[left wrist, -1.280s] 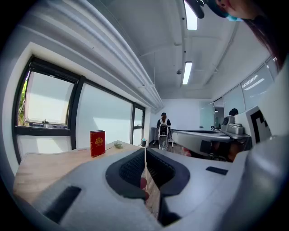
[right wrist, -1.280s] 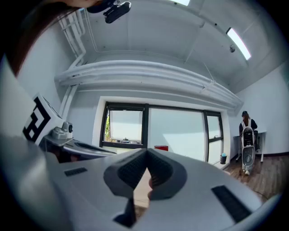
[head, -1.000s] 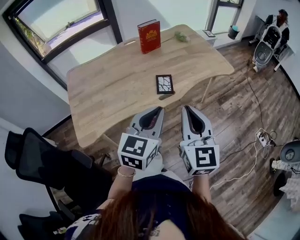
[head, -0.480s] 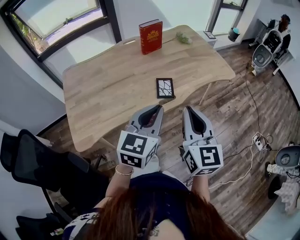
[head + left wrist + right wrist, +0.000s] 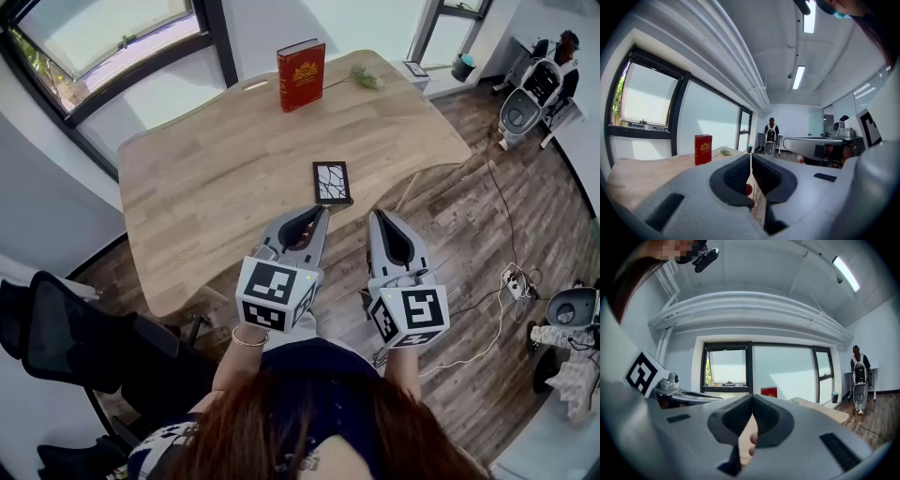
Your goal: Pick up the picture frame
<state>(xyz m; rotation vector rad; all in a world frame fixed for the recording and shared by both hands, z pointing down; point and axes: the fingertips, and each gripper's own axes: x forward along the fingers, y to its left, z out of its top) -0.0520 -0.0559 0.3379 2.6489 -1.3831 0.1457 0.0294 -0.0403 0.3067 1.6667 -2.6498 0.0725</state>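
Observation:
The picture frame (image 5: 332,182), small and dark-rimmed with a white cracked pattern, lies flat near the front edge of the wooden table (image 5: 216,178). My left gripper (image 5: 322,214) hovers just short of that edge, its tip slightly left of the frame, jaws shut on nothing. My right gripper (image 5: 375,216) is beside it, to the right of the frame, also shut and empty. In the left gripper view the left gripper (image 5: 750,154) shows its jaws pressed together, and the right gripper (image 5: 752,397) looks the same in its own view. Neither gripper view shows the frame.
A red book (image 5: 300,62) stands upright at the table's far side, with a green sprig (image 5: 367,78) to its right. A black office chair (image 5: 84,337) sits at the lower left. Cables and a power strip (image 5: 520,277) lie on the floor at right. A person (image 5: 562,42) stands far off.
Both grippers have moved forward together towards the table. The frame now lies closer to their tips. Both pairs of jaws have stayed shut.

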